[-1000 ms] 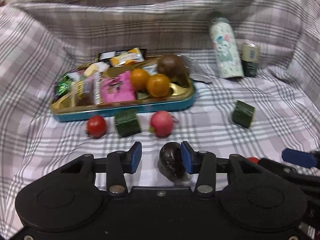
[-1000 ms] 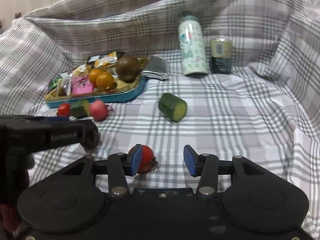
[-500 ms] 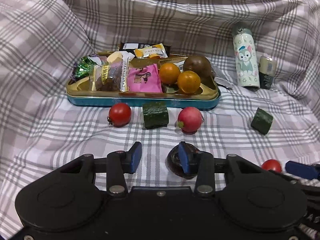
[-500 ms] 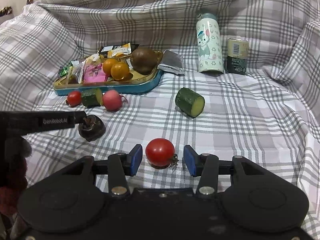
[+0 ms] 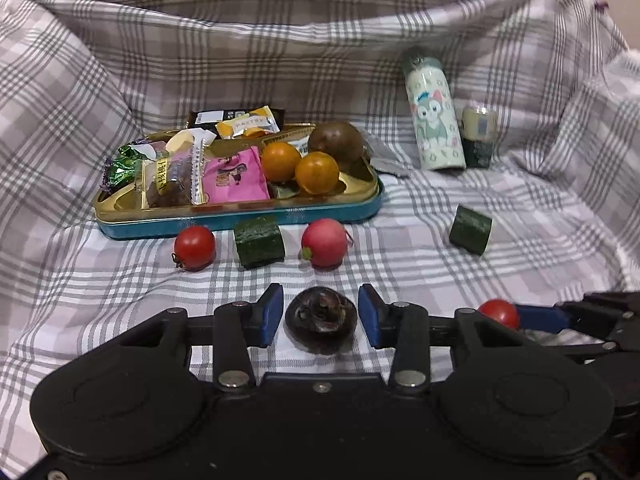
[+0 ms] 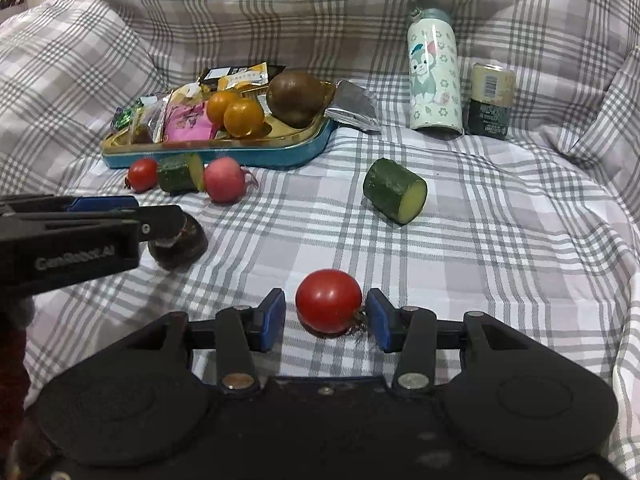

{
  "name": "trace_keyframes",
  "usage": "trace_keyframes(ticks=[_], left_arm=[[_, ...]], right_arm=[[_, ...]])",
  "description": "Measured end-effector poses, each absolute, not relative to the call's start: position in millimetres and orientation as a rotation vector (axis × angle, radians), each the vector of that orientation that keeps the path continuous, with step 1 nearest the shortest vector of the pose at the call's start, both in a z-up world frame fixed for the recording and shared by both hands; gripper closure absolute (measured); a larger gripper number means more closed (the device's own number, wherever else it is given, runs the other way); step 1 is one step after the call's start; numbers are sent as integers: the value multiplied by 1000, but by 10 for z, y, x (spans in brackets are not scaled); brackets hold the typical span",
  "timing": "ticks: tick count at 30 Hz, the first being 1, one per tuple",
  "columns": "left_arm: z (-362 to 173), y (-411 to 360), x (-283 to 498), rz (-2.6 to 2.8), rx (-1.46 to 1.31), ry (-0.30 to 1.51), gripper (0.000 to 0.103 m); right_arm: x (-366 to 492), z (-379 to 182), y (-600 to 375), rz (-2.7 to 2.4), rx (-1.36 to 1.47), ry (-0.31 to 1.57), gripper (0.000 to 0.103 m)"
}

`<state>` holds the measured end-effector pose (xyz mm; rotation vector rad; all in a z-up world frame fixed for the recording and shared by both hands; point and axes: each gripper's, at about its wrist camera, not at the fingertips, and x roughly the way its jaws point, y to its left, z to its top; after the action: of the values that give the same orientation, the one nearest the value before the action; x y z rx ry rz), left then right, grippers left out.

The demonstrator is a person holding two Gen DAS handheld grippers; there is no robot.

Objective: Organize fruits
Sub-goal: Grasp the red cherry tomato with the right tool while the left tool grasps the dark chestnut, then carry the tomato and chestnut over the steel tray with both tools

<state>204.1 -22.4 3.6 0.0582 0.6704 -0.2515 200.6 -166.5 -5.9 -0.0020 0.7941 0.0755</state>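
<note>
Left hand-held gripper [image 5: 321,316] spread apart around a dark chestnut [image 5: 321,319]; right hand-held gripper [image 6: 326,316] likewise around a tomato [image 6: 329,300].

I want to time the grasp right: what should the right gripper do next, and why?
Probably close. The right gripper is open, its blue pads flanking the cherry tomato lying on the checked cloth, with small gaps either side, so shutting should grip it.

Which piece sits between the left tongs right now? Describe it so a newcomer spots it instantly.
Start at the blue-sided tray of snacks; a tomato, cucumber chunk and pink radish line its front. Nearer still, between the open left tongs, lies a dark fruit: squat, wrinkled, nearly black, unlike its bright neighbours.
</note>
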Motion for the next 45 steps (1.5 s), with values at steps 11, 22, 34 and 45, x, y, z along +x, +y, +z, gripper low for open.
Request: trace_keyframes(ticks=[11, 22, 34, 45], left_arm=[[-104, -303, 2142, -216, 81, 707, 49], [-213, -318, 2252, -203, 57, 747, 47], [-199, -291, 2257, -206, 12, 740, 50], [62, -115, 1917, -183, -15, 674, 50]], right_arm=[[1997, -63, -1642, 77, -8, 787, 63], [2011, -82, -1605, 66, -33, 774, 62], [2009, -69, -1599, 71, -36, 772, 66], [1836, 67, -1691, 39, 0, 733, 66]])
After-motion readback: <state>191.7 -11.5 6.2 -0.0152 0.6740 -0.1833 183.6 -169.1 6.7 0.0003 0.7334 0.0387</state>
